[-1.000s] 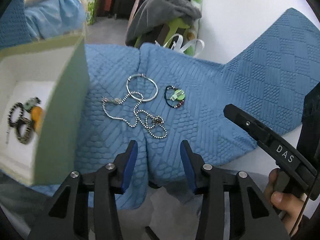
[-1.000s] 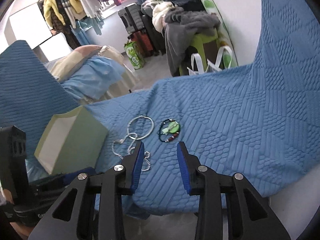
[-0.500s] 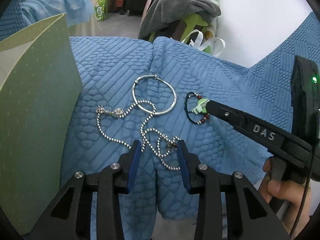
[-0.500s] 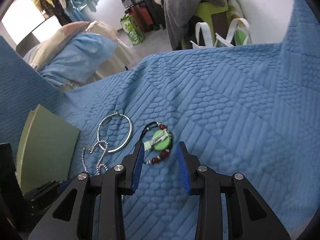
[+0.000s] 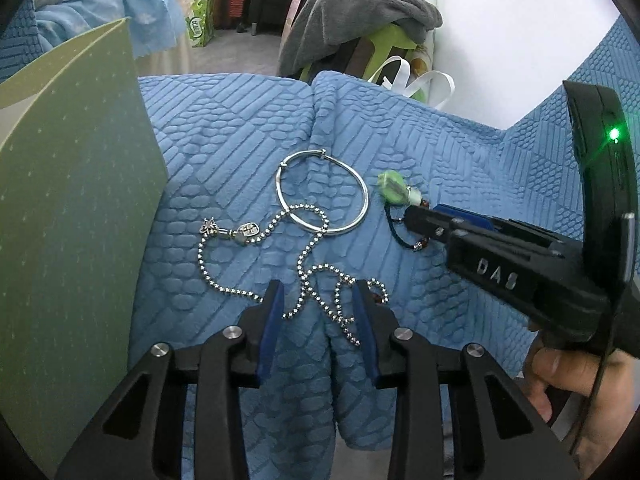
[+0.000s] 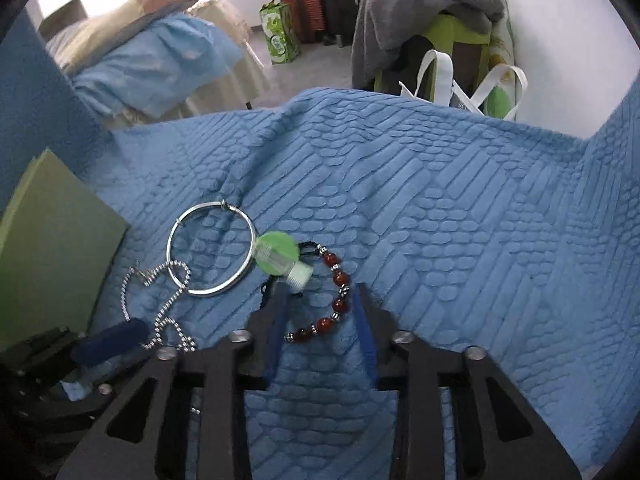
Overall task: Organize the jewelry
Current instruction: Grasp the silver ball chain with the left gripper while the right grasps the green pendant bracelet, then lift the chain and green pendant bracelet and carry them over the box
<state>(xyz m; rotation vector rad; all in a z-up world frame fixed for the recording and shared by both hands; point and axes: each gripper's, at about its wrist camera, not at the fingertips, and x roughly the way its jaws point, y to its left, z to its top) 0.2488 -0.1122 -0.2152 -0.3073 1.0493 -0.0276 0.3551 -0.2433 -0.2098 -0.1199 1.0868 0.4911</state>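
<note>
On the blue textured cloth (image 5: pixel 440 152) lie a silver ball-chain necklace (image 5: pixel 304 268), a silver bangle (image 5: pixel 322 192) and a red-bead bracelet (image 6: pixel 340 300) with a green tag (image 6: pixel 278 254). My left gripper (image 5: pixel 318 300) is open, its fingers straddling the chain's loops. My right gripper (image 6: pixel 320 304) is open, its fingers on either side of the bead bracelet; it also shows in the left wrist view (image 5: pixel 424 220). The green jewelry box (image 5: pixel 76 220) stands at the left, its inside hidden.
The box also shows at the left of the right wrist view (image 6: pixel 48 248). Beyond the cloth's far edge are a grey garment on a green stool (image 5: pixel 360 12), a white-handled bag (image 6: pixel 460 80) and bedding (image 6: pixel 160 64). A white wall is at the right.
Both grippers moved forward and down toward the jewelry. The left now straddles the chain, the right the bead bracelet. The box interior dropped out of view.
</note>
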